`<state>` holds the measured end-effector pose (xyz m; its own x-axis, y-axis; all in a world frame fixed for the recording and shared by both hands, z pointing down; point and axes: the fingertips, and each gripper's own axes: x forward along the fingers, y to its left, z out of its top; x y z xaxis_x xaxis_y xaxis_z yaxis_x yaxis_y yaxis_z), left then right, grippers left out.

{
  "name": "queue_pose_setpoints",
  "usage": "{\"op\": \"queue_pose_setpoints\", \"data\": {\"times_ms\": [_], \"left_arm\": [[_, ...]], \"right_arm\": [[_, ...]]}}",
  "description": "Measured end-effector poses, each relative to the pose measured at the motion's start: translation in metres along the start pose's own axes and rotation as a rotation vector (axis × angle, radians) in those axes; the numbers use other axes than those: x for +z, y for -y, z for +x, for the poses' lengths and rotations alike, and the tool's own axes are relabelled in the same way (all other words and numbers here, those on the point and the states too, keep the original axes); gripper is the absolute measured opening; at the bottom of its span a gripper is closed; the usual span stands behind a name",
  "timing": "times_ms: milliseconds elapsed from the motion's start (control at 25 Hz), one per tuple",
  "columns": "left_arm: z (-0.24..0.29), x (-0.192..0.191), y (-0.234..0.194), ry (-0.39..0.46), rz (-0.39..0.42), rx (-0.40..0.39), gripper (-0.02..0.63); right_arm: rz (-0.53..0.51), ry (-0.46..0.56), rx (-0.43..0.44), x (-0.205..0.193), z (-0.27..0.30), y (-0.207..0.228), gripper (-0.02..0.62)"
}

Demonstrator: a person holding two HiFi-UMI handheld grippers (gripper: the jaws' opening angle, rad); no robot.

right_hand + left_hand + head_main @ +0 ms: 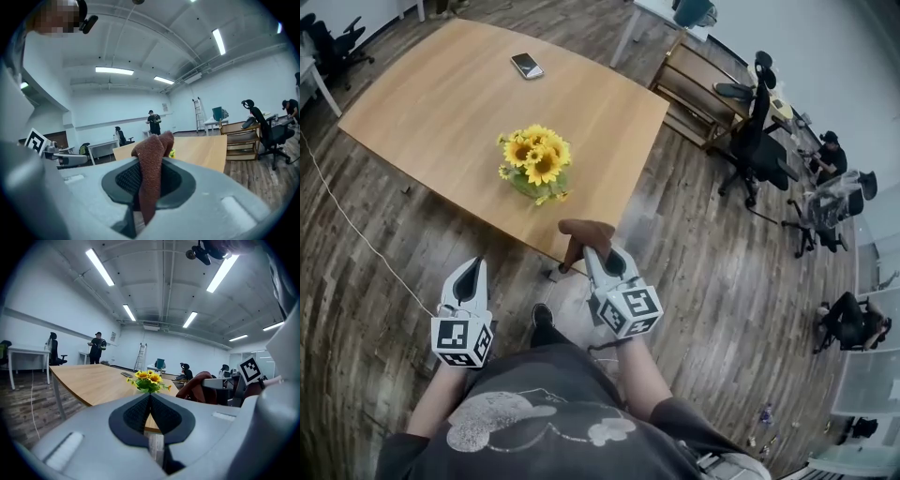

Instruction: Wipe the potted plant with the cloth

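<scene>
Potted plant [534,167] is standing upright on the broad wooden counter [431,103], near its front edge and well apart from the phone [527,66] lying toward the far side. The person is facing that edge, holding both tools low and pointing them roughly level toward the counter. The left hand-held gripper [474,269] is carrying nothing, its jaws pressing fully together. The right hand-held gripper [598,255] is clamping the brown cloth [584,232], whose folded top is sticking up past the tips while its tail is hanging below. From this right tool the plant is lying ahead and slightly to the left, and the cloth is almost hiding it in the right gripper view. The cloth-bearing hand is looking the nearer of the two, so the reach is probably going forward and a little leftward.
</scene>
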<state>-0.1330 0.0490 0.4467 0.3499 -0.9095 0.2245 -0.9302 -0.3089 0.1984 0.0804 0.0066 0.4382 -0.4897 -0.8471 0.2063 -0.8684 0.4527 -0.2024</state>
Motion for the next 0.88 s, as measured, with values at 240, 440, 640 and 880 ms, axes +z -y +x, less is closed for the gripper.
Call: {"op": "queue_pose_setpoints", "data": {"times_ms": [240,440,640,880], "left_arm": [[0.051,-0.007,0.005,-0.043,0.035,0.034,0.02],[0.075,-0.008,0.0,-0.061,0.075,0.05,0.071],[0.096,-0.013,-0.008,-0.085,0.163,0.056,0.145],[0.121,-0.023,-0.017,-0.116,0.204,0.029,0.235]], "right_arm": [[0.015,-0.064,0.077,-0.003,0.041,0.044,0.048],[0.05,-0.1,0.053,-0.009,0.069,0.082,0.048],[0.049,-0.166,0.084,-0.022,0.092,0.09,0.049],[0.061,-0.194,0.044,-0.028,0.106,0.107,0.049]]}}
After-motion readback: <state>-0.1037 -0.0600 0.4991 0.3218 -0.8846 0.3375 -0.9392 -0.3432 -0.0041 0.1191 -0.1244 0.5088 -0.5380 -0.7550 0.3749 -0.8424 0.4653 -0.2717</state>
